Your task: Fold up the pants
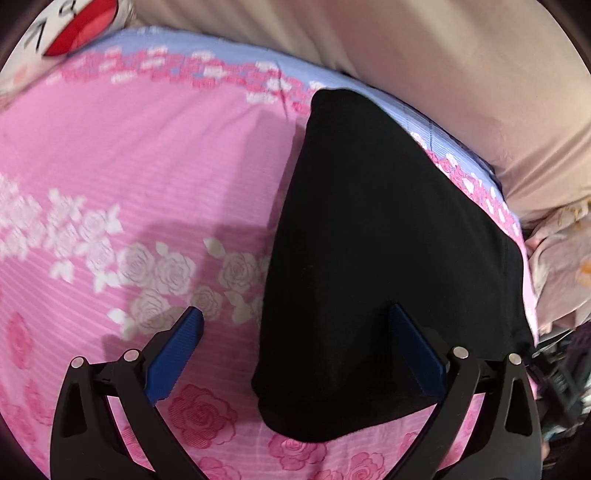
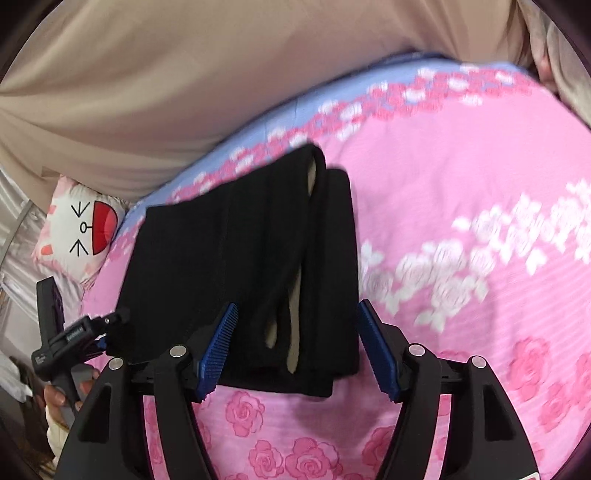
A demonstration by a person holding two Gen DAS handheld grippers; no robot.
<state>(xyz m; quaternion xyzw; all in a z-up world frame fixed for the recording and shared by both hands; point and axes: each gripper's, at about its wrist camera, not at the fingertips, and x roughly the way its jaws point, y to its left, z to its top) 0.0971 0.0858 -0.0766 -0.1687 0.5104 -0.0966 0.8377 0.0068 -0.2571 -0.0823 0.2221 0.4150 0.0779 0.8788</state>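
1. Left wrist view: black pants (image 1: 388, 266), folded into a long dark bundle, lie on the pink rose-print bedsheet (image 1: 129, 155), running from centre to lower right of the frame. Left gripper (image 1: 295, 354) at bottom, jaws spread wide, gripping nothing; its right blue pad overlaps the pants' edge, the left pad stands over bare sheet. Beige curtain (image 1: 443, 74) at upper right; cartoon pillow (image 1: 74, 33) at upper left.

2. Right wrist view: pants (image 2: 229, 266) at centre, layered folds showing a pale lining. Right gripper (image 2: 297, 350) at bottom, jaws parted on either side of the near end, not pressing it. Pillow (image 2: 81, 225) at left; a hand (image 2: 62, 398) holding the other gripper at lower left.
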